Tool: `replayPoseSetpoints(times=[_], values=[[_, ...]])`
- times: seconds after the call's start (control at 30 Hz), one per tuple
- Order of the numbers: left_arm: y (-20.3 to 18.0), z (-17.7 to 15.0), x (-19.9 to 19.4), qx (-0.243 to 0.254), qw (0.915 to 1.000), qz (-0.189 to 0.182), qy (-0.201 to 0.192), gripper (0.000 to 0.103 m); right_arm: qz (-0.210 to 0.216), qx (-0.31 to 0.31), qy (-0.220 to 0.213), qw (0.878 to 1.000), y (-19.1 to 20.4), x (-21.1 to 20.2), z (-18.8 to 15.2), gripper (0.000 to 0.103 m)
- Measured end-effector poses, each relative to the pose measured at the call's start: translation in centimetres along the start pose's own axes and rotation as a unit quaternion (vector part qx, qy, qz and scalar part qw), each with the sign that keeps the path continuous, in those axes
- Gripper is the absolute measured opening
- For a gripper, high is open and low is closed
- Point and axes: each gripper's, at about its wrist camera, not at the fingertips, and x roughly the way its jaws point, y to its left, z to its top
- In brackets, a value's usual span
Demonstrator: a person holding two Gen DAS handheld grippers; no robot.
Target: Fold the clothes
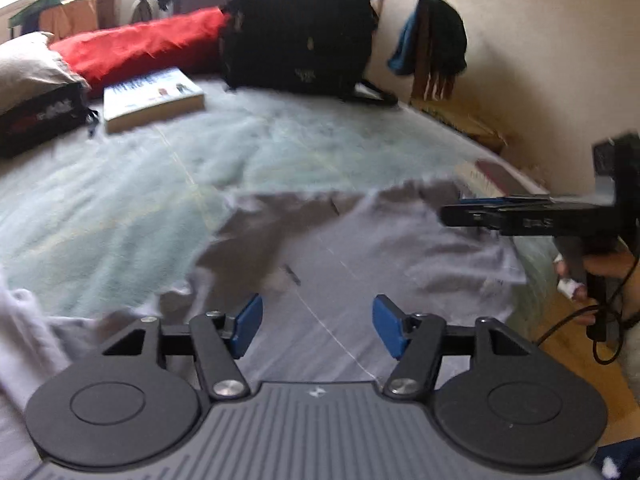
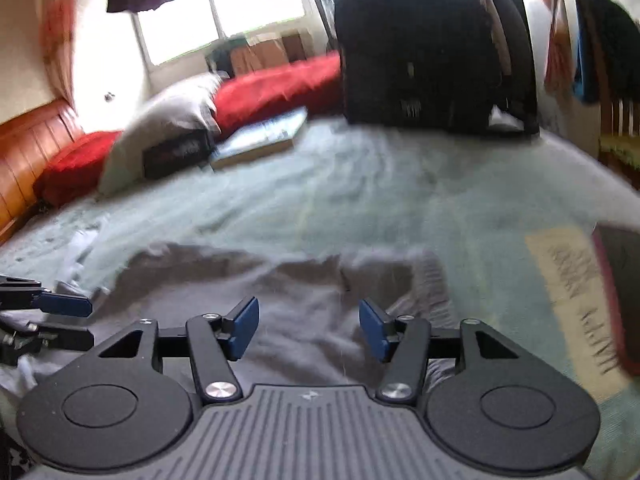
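Note:
A light grey garment (image 1: 360, 240) lies spread and wrinkled on the pale green bedspread (image 1: 120, 200). My left gripper (image 1: 319, 328) hovers just above its near part, open, with nothing between the blue pads (image 1: 248, 326). In the left wrist view my right gripper (image 1: 452, 210) shows side-on over the garment's right edge, held by a hand (image 1: 600, 276). The right wrist view has the same garment (image 2: 300, 300) under my right gripper (image 2: 309, 328), which is open and empty. My left gripper (image 2: 64, 322) pokes in at the far left there.
A black backpack (image 1: 300, 28) stands at the far side of the bed, with a book (image 1: 154, 98), a red pillow (image 1: 136, 48), a grey pillow (image 1: 28, 68) and a black pouch (image 1: 40, 120) to the left. A booklet (image 2: 580, 300) lies at the bed's right edge. Clothes hang on a chair (image 1: 436, 44).

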Motion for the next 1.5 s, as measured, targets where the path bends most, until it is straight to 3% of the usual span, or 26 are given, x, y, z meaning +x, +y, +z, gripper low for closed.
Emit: replayPoseSetpoints(times=[0.07,0.13,0.27,0.4,0.47,0.6,0.77,0.93,1.13,1.27,1.33,1.5], values=[[0.3,-1.0,1.5,-0.002,0.9994,0.021,0.026,0.062,-0.001,0.009,0.009,1.0,-0.7,1.0,-0.8,0.061],[1.0,-2.0,1.2,0.007,0.9997,0.022,0.005,0.063,0.006,0.013,0.0,1.0,-1.3,0.8,-1.4,0.061],[1.8,-1.6,-0.5,-0.008,0.9985,0.054,-0.002,0.062,0.009,0.022,-0.001,1.0,-1.6,0.8,-1.4,0.062],[1.9,-1.9,-1.5,-0.017,0.9998,0.006,-0.012,0.071,0.004,0.014,-0.003,1.0,-0.8,1.3,-1.4,0.073],[2.1,-2.7,-0.7,-0.023,0.9995,0.015,0.015,0.072,-0.003,0.001,-0.003,1.0,-0.5,1.2,-1.5,0.074],[2.9,-3.4,-2.0,-0.05,0.9985,0.021,0.007,0.072,-0.015,-0.007,0.006,1.0,0.2,0.7,-0.9,0.075],[4.7,-1.1,-4.1,-0.063,0.9971,0.01,-0.042,0.072,0.019,-0.019,0.001,1.0,2.0,-0.5,0.3,0.078],[6.2,1.7,-1.4,-0.073,0.9961,-0.001,-0.049,0.072,0.054,-0.044,0.006,0.998,4.8,0.3,1.6,0.08],[7.4,3.3,3.4,-0.102,0.9939,-0.035,-0.025,0.07,0.047,-0.064,0.019,0.997,6.2,2.2,1.7,0.08],[5.2,1.9,2.1,-0.068,0.9913,-0.1,-0.051,0.075,0.041,-0.057,0.034,0.997,5.4,2.8,0.8,0.08],[4.4,1.6,2.3,-0.044,0.9909,-0.119,-0.045,0.076,0.037,-0.051,0.04,0.997,5.0,3.1,0.3,0.08],[4.4,2.5,4.1,-0.052,0.9929,-0.101,-0.033,0.076,0.038,-0.029,0.03,0.998,4.5,2.7,-0.3,0.082]])
